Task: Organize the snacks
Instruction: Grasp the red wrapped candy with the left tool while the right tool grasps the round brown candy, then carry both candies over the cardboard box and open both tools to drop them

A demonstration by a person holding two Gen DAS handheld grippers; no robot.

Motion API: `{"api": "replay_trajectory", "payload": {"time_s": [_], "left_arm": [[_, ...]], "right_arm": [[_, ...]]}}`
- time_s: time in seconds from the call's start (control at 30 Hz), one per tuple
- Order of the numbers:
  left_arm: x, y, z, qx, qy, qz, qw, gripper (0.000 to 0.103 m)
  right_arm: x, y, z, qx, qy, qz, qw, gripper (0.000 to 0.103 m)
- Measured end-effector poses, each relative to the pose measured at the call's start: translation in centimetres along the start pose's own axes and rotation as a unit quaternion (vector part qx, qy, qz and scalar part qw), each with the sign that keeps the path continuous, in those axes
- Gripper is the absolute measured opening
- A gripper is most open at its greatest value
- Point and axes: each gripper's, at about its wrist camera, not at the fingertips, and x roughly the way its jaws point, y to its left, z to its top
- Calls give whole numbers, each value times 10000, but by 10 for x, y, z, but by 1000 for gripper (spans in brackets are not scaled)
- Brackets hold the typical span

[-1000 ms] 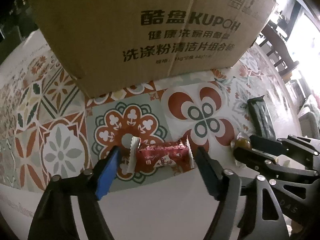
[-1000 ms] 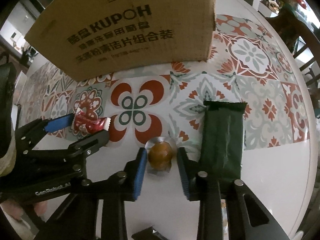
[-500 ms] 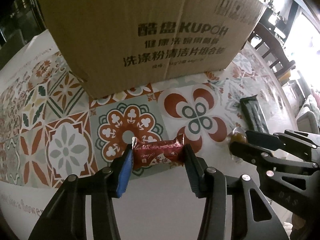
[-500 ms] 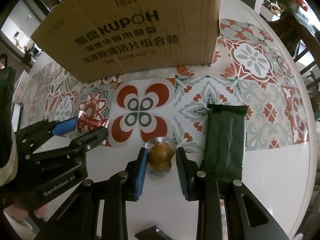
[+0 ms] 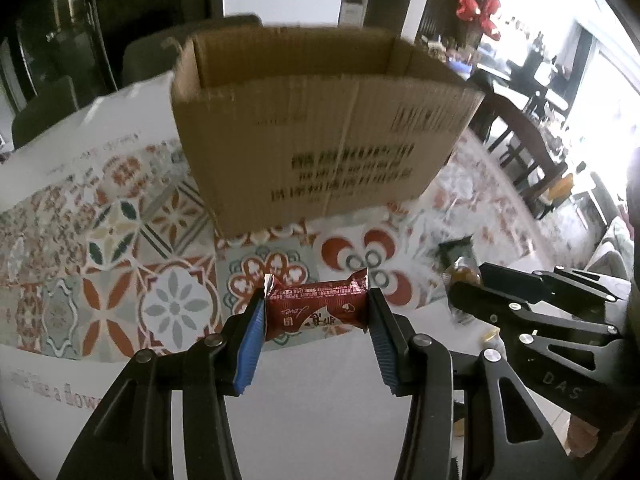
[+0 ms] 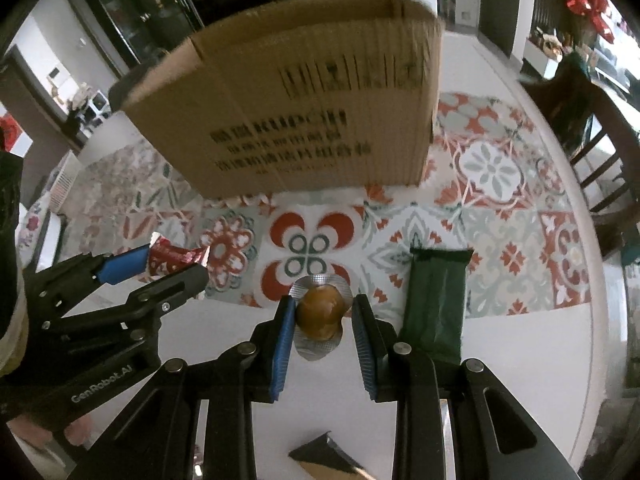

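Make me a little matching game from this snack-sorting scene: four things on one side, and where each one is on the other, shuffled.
Things:
1. red candy bar
2. round brown sweet
3. green packet
4. cardboard box

Places:
A. lying flat on the tablecloth
B. between the right gripper's jaws
C. standing open-topped at the back
D. between the left gripper's jaws

Pairs: 1-D, 2-B, 3-A, 4-C

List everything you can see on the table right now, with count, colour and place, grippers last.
Cardboard box: one, brown, open top, back of table.
Red snack packet: one, red, between the left gripper's fingers.
Round snack: one, golden-brown in silver wrapping, between the right gripper's fingers.
Green packet: one, dark green, flat on the tablecloth right of the round snack.
Tablecloth: one, red, green and white tile pattern.
Left gripper: shut on red packet.
Right gripper: shut on round snack.
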Motion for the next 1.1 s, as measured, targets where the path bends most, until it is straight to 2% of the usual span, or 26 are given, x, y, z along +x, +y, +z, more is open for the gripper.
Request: {"api": "replay_trajectory", "payload": {"time_s": [0.4,0.77,1.1], "left_arm": [[-62,-12,20,77,-838,12,9964,48],[-108,-16,43,191,-1537,136,9878,48],[-122,-11,75,221,-1921,197,9809,48]], "right_arm": [[-61,15,15,-115,-846,75,9963,30],[-102,23,36,-255,-1521,114,9880,30],[-117,26,65,-348,-1943,149,9802,30]]}}
